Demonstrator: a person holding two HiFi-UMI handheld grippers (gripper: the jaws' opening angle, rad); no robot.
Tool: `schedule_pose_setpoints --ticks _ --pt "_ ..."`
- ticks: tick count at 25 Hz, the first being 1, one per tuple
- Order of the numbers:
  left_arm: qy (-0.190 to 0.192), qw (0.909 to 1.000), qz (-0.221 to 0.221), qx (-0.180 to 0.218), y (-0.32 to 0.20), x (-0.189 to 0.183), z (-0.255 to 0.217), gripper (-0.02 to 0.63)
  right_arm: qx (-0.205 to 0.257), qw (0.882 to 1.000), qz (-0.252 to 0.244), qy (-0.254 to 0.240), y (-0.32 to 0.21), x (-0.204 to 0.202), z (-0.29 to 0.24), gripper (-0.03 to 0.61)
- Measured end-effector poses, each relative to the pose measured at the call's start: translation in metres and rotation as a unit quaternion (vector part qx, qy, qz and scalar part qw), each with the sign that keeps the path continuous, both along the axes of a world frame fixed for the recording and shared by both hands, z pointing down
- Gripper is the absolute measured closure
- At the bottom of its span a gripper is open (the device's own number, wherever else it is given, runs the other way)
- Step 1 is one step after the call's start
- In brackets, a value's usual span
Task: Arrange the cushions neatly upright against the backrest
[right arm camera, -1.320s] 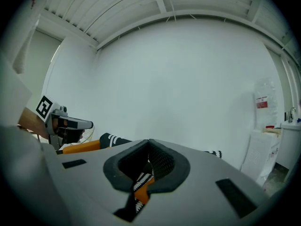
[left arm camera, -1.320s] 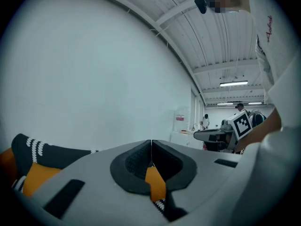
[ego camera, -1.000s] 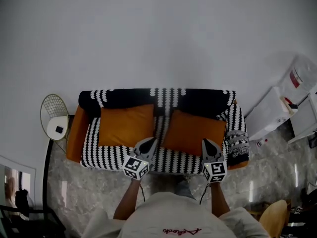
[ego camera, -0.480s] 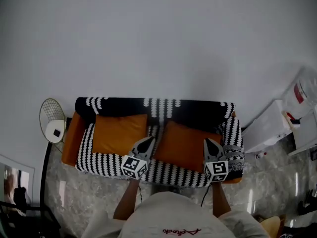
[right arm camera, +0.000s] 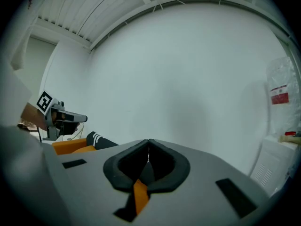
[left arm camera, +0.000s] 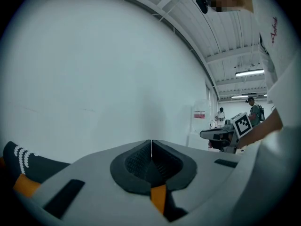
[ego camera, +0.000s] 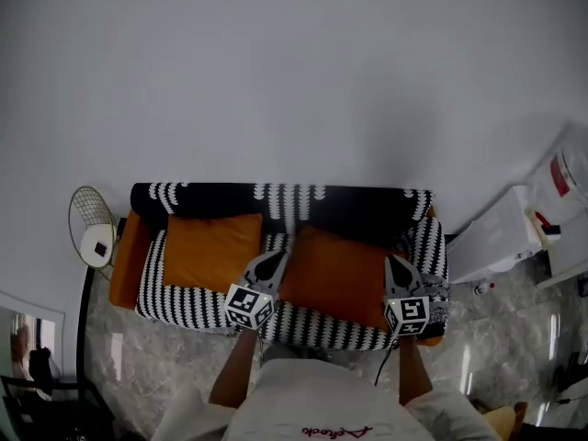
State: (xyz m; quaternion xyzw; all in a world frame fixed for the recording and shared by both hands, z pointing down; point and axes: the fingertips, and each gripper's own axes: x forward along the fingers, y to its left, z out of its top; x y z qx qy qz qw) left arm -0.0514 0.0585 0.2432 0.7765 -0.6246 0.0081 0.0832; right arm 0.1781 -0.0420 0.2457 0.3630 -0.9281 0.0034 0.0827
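Two orange cushions on sofa

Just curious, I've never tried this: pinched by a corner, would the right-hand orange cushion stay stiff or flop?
The right-hand orange cushion looks plump with rounded edges, so it would probably sag, not stay stiff. It seems stuffed fabric, likely light for its size. Stood up, it may slump unless leaned on the backrest.

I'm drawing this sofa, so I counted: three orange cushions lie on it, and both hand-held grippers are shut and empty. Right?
Not three. The head view shows two orange cushions on the sofa, a left cushion and a right cushion. The rest holds: the left hand-held gripper and the right hand-held gripper are both shut and empty.
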Motion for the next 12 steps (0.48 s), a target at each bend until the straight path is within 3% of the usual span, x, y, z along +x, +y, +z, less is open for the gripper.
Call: schedule_pose_setpoints --ticks 12 --pt "-0.005 0.9994 0.000 -0.034 -0.034 -0.022 0.028 0.581 -0.025 0.999 0.016 0.014 -0.027 -0.003 0.028 0.551"
